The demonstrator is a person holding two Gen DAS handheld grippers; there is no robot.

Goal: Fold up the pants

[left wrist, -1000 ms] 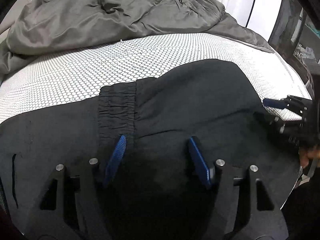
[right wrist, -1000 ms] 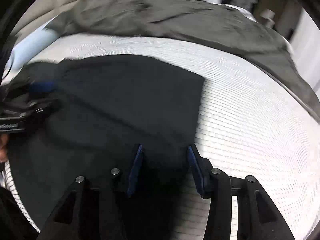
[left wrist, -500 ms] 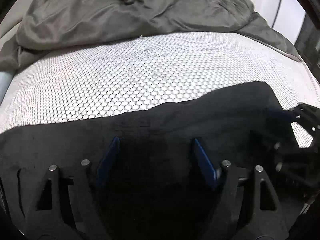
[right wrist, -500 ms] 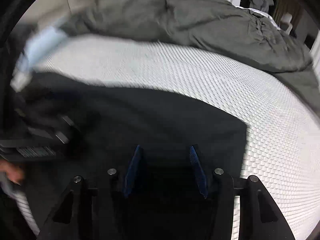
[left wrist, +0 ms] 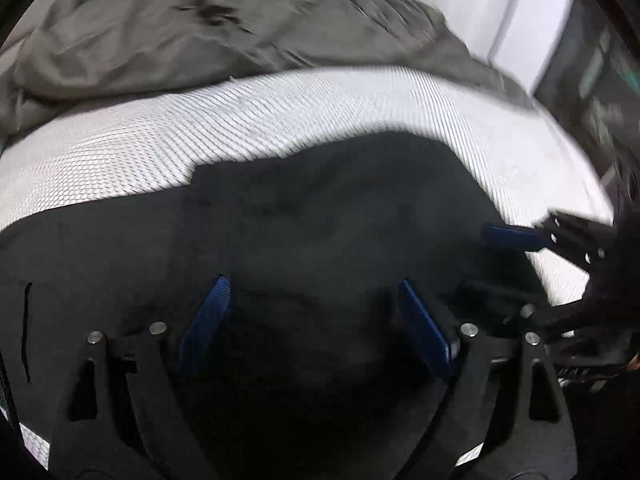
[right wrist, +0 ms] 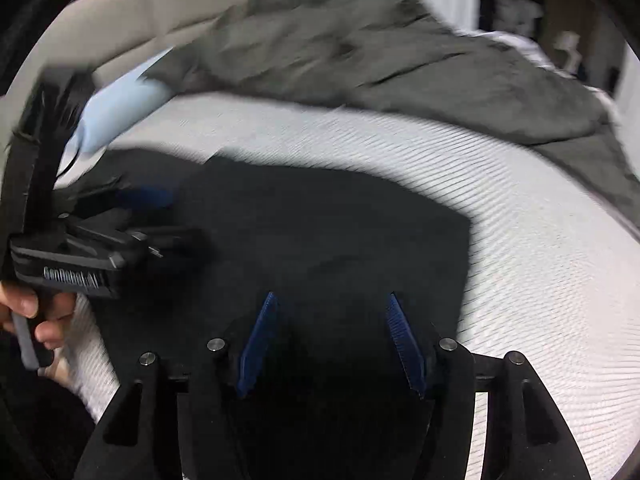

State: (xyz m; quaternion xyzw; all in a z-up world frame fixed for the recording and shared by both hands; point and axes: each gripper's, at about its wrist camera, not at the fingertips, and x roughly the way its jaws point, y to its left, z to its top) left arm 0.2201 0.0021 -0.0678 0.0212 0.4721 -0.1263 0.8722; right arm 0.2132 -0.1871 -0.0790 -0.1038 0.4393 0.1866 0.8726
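Observation:
Black pants (left wrist: 320,216) lie flat on the white mesh-patterned mattress (left wrist: 140,140). My left gripper (left wrist: 313,281) hovers just over them, its blue pads wide apart and still opening, with no cloth pinched between them. The right gripper (left wrist: 496,260) shows at the pants' right edge. In the right wrist view the pants (right wrist: 320,220) form a dark folded slab with a straight right edge. My right gripper (right wrist: 332,295) stands over its near part, jaws opening and pressing on nothing. The left gripper (right wrist: 172,216) is at the left, held by a hand (right wrist: 36,312).
A rumpled grey duvet (left wrist: 240,40) covers the far side of the bed. A light blue pillow (right wrist: 116,108) lies at the far left by a beige headboard (right wrist: 160,12). Bare mattress (right wrist: 540,280) stretches right of the pants. Dark furniture (left wrist: 600,80) stands past the bed's right edge.
Both grippers' pads have spread wider. The elastic waistband seen a second ago is out of sight. The cameras pushed forward over the pants, then drew back, so more of the pants shows now.

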